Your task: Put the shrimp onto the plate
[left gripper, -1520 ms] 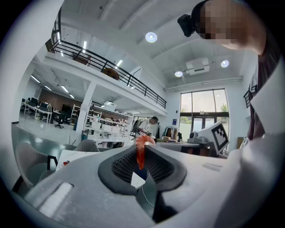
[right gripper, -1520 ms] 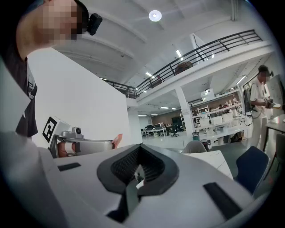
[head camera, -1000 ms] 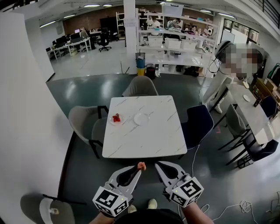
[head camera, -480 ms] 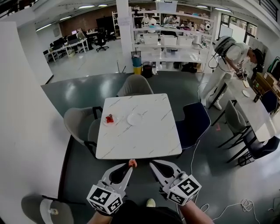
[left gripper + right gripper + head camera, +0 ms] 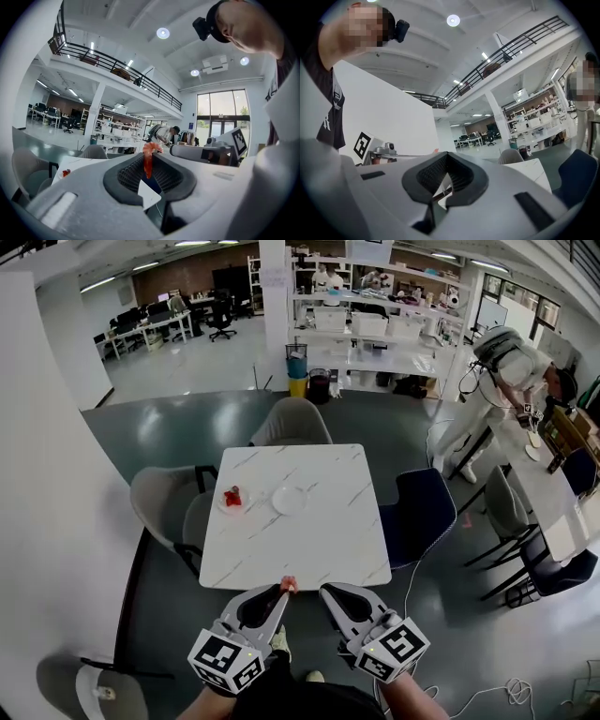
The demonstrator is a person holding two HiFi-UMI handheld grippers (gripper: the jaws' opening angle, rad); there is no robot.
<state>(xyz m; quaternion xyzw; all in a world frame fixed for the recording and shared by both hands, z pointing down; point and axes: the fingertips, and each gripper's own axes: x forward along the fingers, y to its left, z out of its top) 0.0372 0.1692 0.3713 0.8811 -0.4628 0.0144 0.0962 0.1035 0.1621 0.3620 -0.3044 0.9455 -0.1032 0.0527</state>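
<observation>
My left gripper (image 5: pixel 284 589) is shut on a small orange-red shrimp (image 5: pixel 289 584), held just at the near edge of the white marble table (image 5: pixel 328 549). In the left gripper view the shrimp (image 5: pixel 148 158) hangs pinched between the dark pads. My right gripper (image 5: pixel 325 592) is beside it, shut and empty; its closed jaws (image 5: pixel 447 161) hold nothing. Far across the table lie an empty white plate (image 5: pixel 288 500) and, to its left, a small plate with red shrimp (image 5: pixel 230 495).
Chairs ring the table: grey ones at the far side (image 5: pixel 291 422) and left (image 5: pixel 164 507), a dark blue one at the right (image 5: pixel 422 512). A person in white (image 5: pixel 497 381) bends over another table at the right. A stool (image 5: pixel 89 690) stands at my lower left.
The view has shifted toward the table; both gripper tips now reach its near edge. The left gripper still holds the shrimp. The person at the right has bent lower.
</observation>
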